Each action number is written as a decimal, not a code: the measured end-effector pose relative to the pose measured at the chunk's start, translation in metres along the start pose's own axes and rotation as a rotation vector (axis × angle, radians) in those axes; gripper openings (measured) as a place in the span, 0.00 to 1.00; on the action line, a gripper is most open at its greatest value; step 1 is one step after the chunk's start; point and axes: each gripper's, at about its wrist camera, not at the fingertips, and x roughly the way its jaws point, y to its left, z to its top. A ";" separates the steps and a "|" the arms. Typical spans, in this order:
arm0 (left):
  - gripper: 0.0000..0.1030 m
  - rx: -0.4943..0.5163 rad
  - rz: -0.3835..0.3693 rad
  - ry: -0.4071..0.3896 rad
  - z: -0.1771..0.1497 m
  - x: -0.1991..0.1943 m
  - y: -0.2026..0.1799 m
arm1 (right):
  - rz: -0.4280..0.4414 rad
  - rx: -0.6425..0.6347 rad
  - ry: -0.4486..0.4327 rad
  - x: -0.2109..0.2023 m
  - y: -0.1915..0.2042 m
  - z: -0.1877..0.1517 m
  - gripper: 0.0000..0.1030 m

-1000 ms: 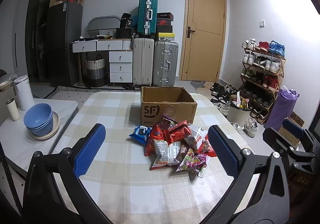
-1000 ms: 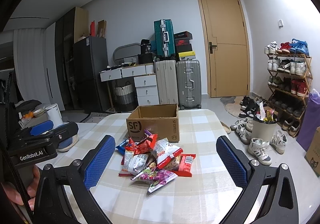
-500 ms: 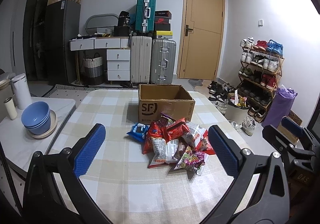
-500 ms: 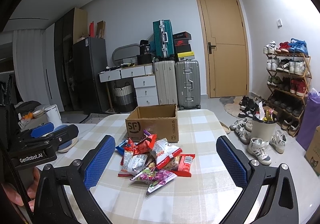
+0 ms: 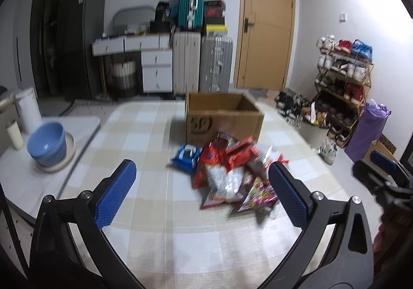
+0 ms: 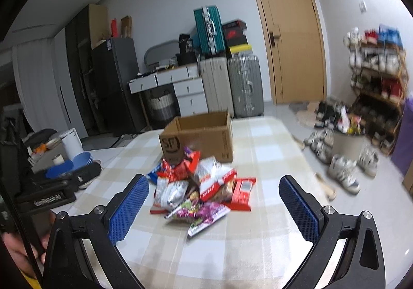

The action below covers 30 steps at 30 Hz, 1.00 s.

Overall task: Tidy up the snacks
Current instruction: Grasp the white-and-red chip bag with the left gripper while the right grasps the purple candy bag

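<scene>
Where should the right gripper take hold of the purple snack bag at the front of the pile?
Probably its near free edge. The purple bag lies flat at the pile's front, nearest the open right gripper, with bare tablecloth before it, so come low from the near side.

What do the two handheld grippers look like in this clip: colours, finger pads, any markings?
Both the left gripper and the right gripper have black curved frames with silver bolts and blue, finely textured finger pads. From the right wrist view, the left unit's black body carries blurred white lettering. No sleeves or cables show.
</scene>
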 end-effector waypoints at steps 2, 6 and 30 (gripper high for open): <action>0.99 -0.002 -0.008 0.069 -0.007 0.026 0.006 | 0.013 0.051 0.052 0.015 -0.007 -0.005 1.00; 0.99 0.006 -0.038 0.211 -0.026 0.087 0.011 | 0.036 0.055 0.173 0.055 -0.020 -0.024 1.00; 0.45 -0.012 -0.180 0.450 -0.049 0.254 -0.007 | 0.143 0.159 0.389 0.134 -0.028 -0.065 1.00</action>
